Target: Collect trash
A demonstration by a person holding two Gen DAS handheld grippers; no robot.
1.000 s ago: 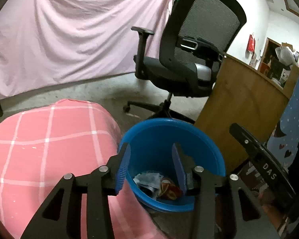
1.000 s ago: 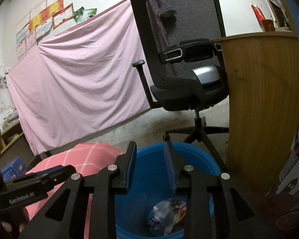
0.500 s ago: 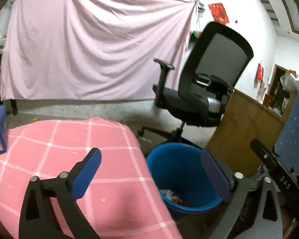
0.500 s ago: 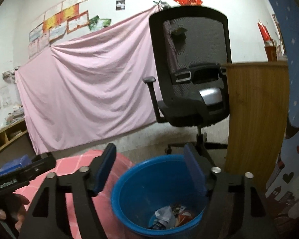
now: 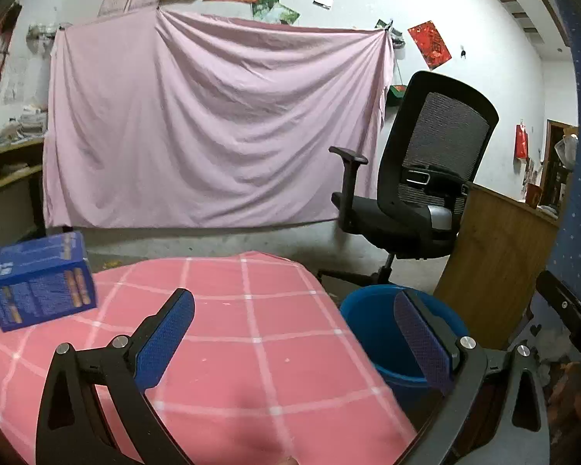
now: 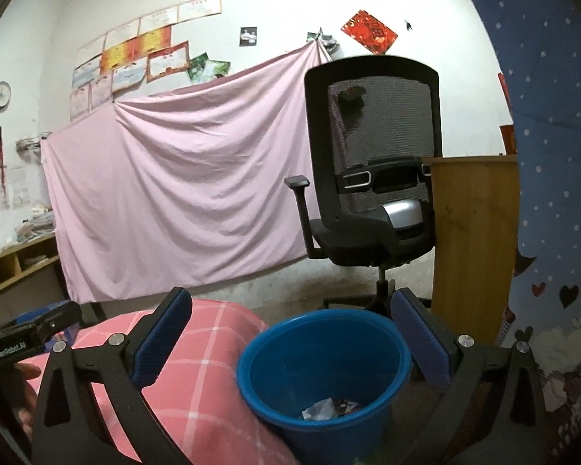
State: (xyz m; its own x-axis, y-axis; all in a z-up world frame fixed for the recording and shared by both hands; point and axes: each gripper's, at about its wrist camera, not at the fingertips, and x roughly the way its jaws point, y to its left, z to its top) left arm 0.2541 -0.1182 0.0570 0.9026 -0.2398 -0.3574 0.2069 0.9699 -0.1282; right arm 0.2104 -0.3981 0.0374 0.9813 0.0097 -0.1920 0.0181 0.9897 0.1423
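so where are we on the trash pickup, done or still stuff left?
Done: crumpled wrappers lie at the bottom of the blue bin. In hand: nothing. The left gripper is open and empty; the right gripper's jaws are opening, also empty. Left: possibly the blue box on the pink checked cloth; no other loose trash shows.

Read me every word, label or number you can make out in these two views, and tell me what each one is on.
"GenRobot.AI": on the black body of the left claw, seen at the left edge of the right wrist view.
Blue box on the pink checked cloth: print blurred, unreadable.
Wall certificates and red poster: too small to read.
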